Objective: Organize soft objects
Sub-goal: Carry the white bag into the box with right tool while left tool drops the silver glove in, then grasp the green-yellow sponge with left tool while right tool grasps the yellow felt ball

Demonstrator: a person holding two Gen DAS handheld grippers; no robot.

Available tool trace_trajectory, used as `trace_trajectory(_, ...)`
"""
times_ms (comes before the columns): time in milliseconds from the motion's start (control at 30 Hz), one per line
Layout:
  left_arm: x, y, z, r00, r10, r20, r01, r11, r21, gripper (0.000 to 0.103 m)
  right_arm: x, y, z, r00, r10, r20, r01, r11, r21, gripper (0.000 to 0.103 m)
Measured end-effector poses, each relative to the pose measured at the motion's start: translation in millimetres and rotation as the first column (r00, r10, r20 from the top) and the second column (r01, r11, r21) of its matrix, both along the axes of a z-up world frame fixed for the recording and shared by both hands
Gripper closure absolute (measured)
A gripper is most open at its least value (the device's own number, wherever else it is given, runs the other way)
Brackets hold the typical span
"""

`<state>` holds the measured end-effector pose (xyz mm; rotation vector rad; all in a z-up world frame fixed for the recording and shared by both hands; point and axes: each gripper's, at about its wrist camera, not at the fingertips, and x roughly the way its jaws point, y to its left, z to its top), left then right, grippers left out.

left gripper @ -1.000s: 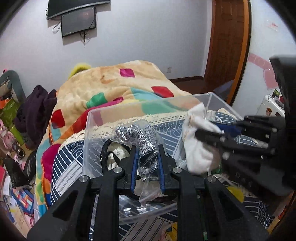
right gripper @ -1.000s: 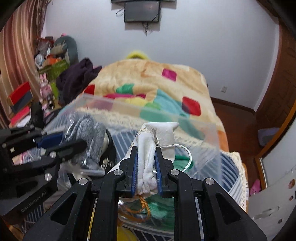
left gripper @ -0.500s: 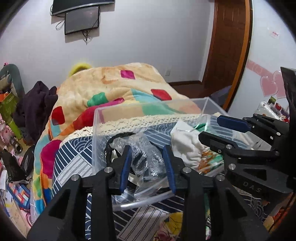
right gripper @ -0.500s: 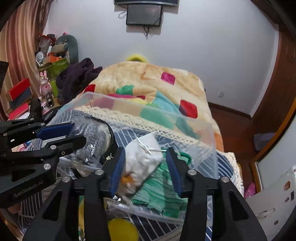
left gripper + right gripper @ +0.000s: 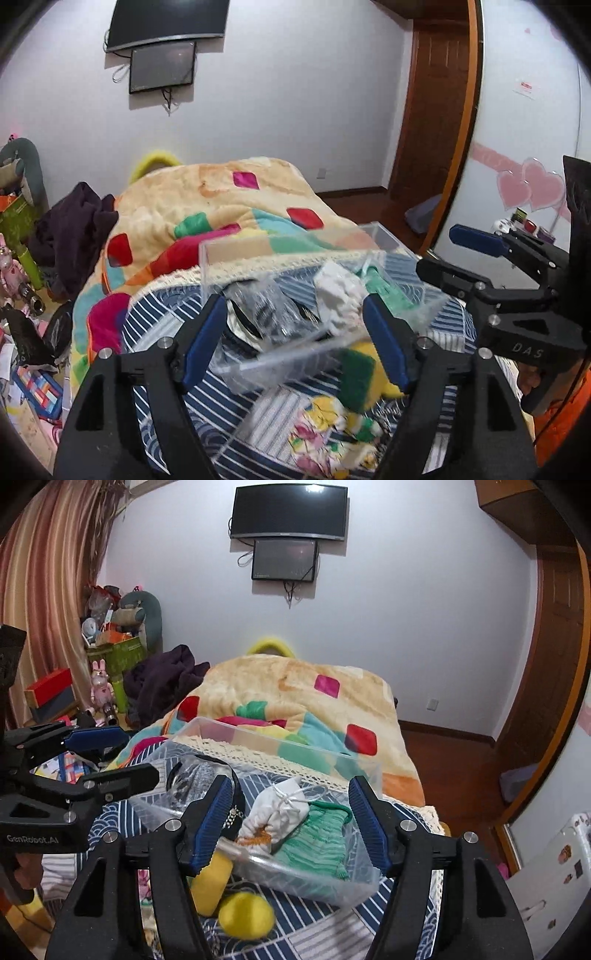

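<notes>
A clear plastic bin [image 5: 280,871] [image 5: 391,240] sits on the blue striped bedspread. Inside lie a white drawstring pouch [image 5: 277,812] [image 5: 338,291], a green knit item [image 5: 317,834] [image 5: 384,291] and a grey item in a clear bag [image 5: 192,779] [image 5: 269,310]. My left gripper [image 5: 295,336] is open and empty, just in front of the bin. My right gripper [image 5: 291,819] is open and empty above the bin's near edge. A yellow ball [image 5: 245,915] and a yellow-green sponge [image 5: 360,373] lie in front of the bin.
A patchwork blanket [image 5: 295,698] is heaped behind the bin. A dark purple garment [image 5: 162,679] lies at the left. A floral cloth [image 5: 332,432] lies on the near bedspread. Clutter and boxes [image 5: 48,694] fill the left floor. A wooden door [image 5: 436,122] stands at right.
Both grippers opened and let go: the bagged grey item and the white pouch dropped into the bin. Both grippers have since pulled back and up, jaws opened wider.
</notes>
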<state>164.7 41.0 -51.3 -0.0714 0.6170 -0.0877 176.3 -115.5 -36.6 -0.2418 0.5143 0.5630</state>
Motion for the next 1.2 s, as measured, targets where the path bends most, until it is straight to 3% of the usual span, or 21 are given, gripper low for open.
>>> trace_trajectory(200,-12.2,-16.6,-25.3,0.998,-0.022,-0.052,0.024,0.998,0.052,0.027,-10.4,-8.5,-18.5,0.999,0.009,-0.046,-0.008,1.000,0.012,0.038)
trace_trajectory(467,-11.7,-31.3,-65.2,0.988,-0.066,-0.143,0.068,0.998,0.010,0.028,-17.1,-14.8,-57.5,0.988,0.006,-0.155,-0.009,1.000,-0.019,0.038)
trace_trajectory(733,5.4,-43.4,-82.8,0.975,-0.110,-0.194,0.100,0.993,-0.060,0.046,-19.8,-19.5,-80.1,0.972,0.008,-0.236,-0.013,1.000,-0.020,0.038)
trace_trajectory(900,17.5,-46.7,-87.9,0.963,-0.148,-0.225,0.117,0.983,-0.143,0.053,-17.9,-22.7,-88.3,0.964,0.007,-0.266,-0.007,1.000,-0.002,0.038)
trace_trajectory(1000,19.9,-52.9,-89.6,0.960,-0.162,-0.227,0.133,0.981,-0.138,0.063,-16.5,-22.1,-92.9,0.955,0.027,-0.295,-0.025,1.000,0.012,0.039)
trace_trajectory(1033,19.6,-54.4,-89.4,0.959,-0.170,-0.226,0.141,0.980,-0.139,0.069,-17.2,-19.5,-94.8,0.955,0.034,-0.295,-0.033,0.999,0.008,0.040)
trace_trajectory(1200,10.3,-55.2,-87.2,0.963,-0.170,-0.209,0.146,0.981,-0.126,0.070,-21.3,-14.9,-97.5,0.944,0.096,-0.316,-0.090,0.995,0.034,0.066)
